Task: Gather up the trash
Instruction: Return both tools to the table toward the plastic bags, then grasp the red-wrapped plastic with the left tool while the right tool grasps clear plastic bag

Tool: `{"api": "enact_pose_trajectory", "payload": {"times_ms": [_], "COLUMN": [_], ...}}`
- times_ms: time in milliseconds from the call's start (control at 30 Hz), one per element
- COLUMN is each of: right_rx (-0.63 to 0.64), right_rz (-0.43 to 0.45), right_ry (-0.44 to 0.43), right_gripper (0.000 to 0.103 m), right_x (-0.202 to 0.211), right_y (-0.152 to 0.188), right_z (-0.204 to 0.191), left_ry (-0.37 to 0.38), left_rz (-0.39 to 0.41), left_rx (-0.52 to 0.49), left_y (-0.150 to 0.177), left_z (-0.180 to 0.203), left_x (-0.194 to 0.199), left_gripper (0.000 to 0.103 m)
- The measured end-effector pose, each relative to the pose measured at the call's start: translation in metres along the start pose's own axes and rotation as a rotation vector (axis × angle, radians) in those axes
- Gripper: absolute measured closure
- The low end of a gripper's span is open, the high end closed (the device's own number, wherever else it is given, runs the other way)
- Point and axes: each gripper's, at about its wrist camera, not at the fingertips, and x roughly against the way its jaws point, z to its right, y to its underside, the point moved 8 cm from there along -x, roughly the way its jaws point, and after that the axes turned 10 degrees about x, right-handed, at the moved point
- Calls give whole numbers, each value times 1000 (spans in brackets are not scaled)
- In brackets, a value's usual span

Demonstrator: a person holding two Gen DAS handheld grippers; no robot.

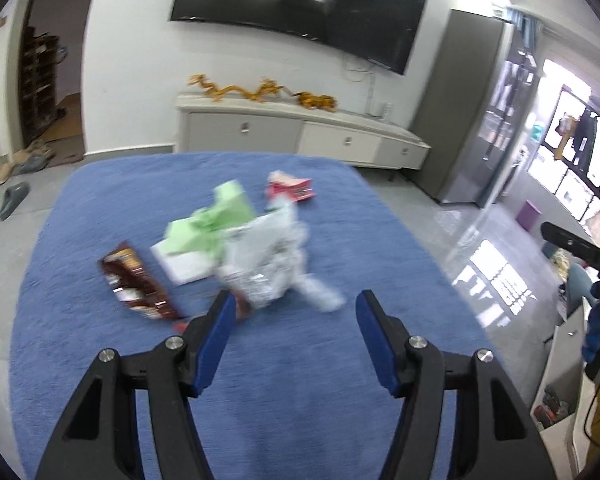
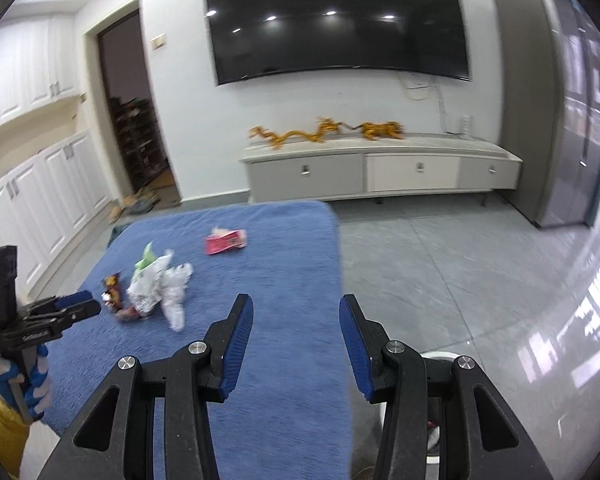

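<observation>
A pile of trash lies on the blue-covered table (image 1: 100, 200): a brown snack wrapper (image 1: 136, 284), green paper (image 1: 220, 216), a crumpled white and silver plastic bag (image 1: 268, 260) and a red packet (image 1: 290, 188). My left gripper (image 1: 296, 304) hovers just short of the bag, open, with nothing between its blue pads. The right wrist view shows the same pile (image 2: 156, 284), with the left gripper (image 2: 86, 303) close beside it. My right gripper (image 2: 296, 306) hangs open and empty over the table's right edge (image 2: 338, 280), away from the pile.
A white round bin rim (image 2: 440, 356) shows on the floor below the right gripper. Grey tiled floor (image 2: 460, 260) lies right of the table. A low TV cabinet (image 2: 380, 172) with gold dragon ornaments stands at the far wall. A purple bin (image 1: 530, 214) sits far right.
</observation>
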Motion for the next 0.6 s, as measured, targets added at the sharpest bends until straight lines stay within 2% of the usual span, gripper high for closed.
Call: {"api": "enact_pose_trajectory", "payload": {"times_ms": [233, 600], "right_rx": [99, 209], "right_rz": [-97, -249], "right_ry": [-97, -303], "right_gripper": [61, 61], "right_x": [-65, -158], "right_y": [4, 26], "right_z": [-53, -130], "left_ry": [-37, -53], "left_rz": [-57, -152], "left_rx": [-12, -76], "left_y": [9, 19], "left_z": [-39, -42], "left_x": [-19, -64], "left_gripper": [43, 52]}}
